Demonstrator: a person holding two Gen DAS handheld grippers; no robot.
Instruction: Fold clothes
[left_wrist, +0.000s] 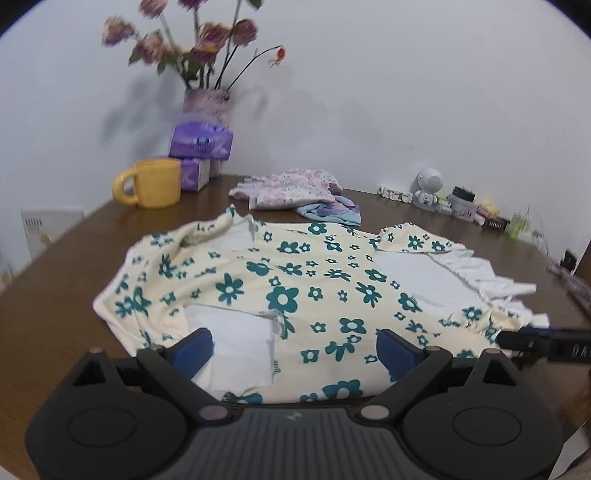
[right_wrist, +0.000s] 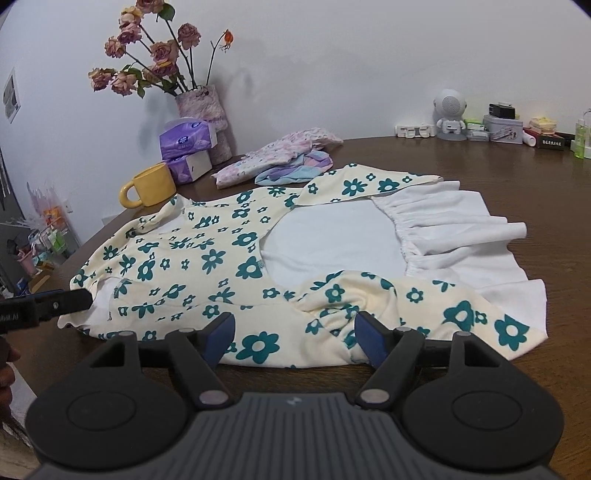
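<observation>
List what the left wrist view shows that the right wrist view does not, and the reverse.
Only the left wrist view: the right gripper entering at the right edge, and a white booklet at the left.

Only the right wrist view: the left gripper at the left edge, a cluttered shelf beyond the table, and the dress's white ruffle fully spread.

Both: the flowered dress, yellow mug, vase of roses, tissue packs and folded clothes.
</observation>
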